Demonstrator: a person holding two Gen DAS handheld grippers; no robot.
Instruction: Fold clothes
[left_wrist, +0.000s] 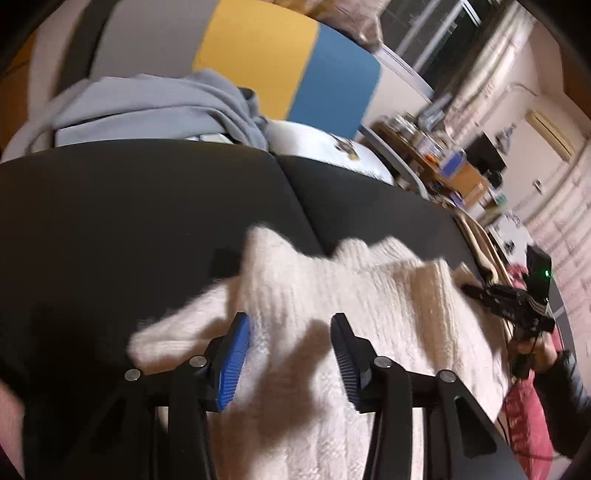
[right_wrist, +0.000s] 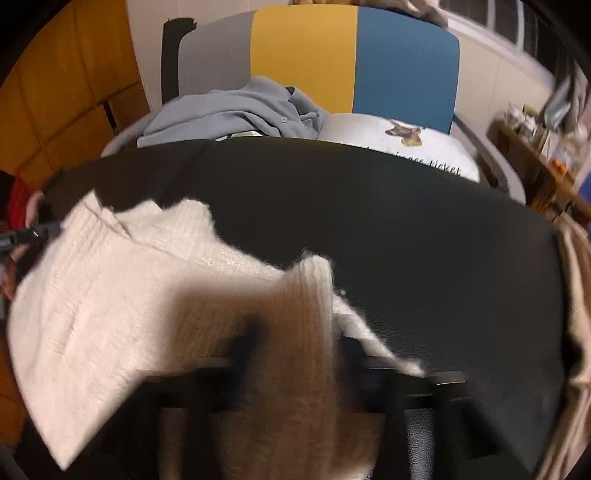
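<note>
A cream knit sweater (left_wrist: 332, 288) lies rumpled on a black padded surface (left_wrist: 147, 206). My left gripper (left_wrist: 290, 317) hovers open just above the sweater's near part, its blue pads (left_wrist: 234, 365) spread with nothing between them. At the sweater's right corner a hand holds my right gripper (left_wrist: 467, 287), tip against the cloth. The right wrist view is blurred. There a ribbed strip of the sweater (right_wrist: 110, 280) rises between the fingers of the right gripper (right_wrist: 299, 332) and hides most of them. The left gripper (right_wrist: 48, 230) shows at the far left edge.
A grey-blue garment (right_wrist: 236, 110) and a white printed pillow (right_wrist: 399, 144) lie behind the black surface, before a grey, yellow and blue panel (right_wrist: 303, 55). A cluttered wooden shelf (left_wrist: 436, 158) stands to the right. Beige cloth (right_wrist: 576, 295) and pink fabric (left_wrist: 517, 406) hang at the right edge.
</note>
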